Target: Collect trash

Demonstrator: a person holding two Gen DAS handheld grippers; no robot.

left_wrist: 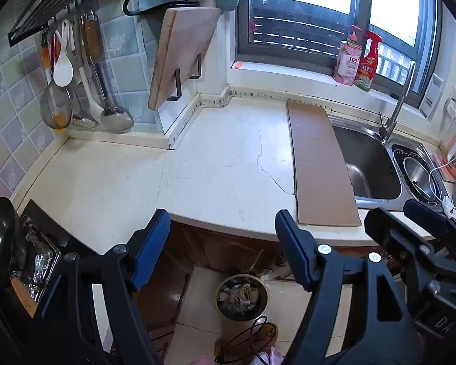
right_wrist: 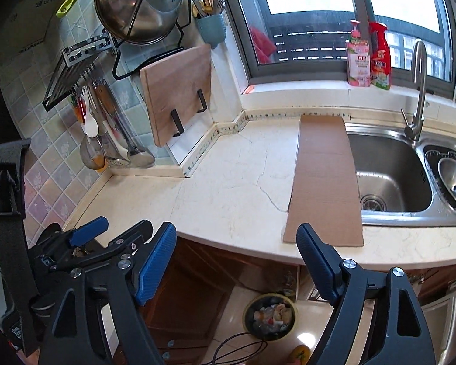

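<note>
Fingers on both grippers spread wide apart, nothing between them. Left gripper (left_wrist: 222, 249) hangs over the front edge of the table (left_wrist: 222, 158), blue pads facing each other; right gripper (right_wrist: 237, 261) sits just beside it at approx the same height, also over the front edge. Each gripper shows in the other's view: right one at far right of left cam (left_wrist: 422, 237), left one at lower left of right cam (right_wrist: 85, 237).

Trash sits in a round trash bin (left_wrist: 241, 296) on the floor, below the table edge, in front of the wood cabinet (left_wrist: 215, 249). Bin is filled w/ crumpled scraps; same bin seen in right cam (right_wrist: 269, 316). Black wire loop lies on the floor near it.

On the table: a flat cardboard strip (left_wrist: 319, 164) runs front to back, its right edge overlapping the steel sink (right_wrist: 389, 176). Faucet (right_wrist: 418, 91) stands behind the sink. Pink soap bottle (right_wrist: 358, 57) and red spray bottle (right_wrist: 380, 57) stand touching on the windowsill. Wood cutting board (left_wrist: 182, 57) leans in a wall rack; utensils (left_wrist: 76, 76) hang on hooks to its left. Pot lid (right_wrist: 136, 6) in rack above.
</note>
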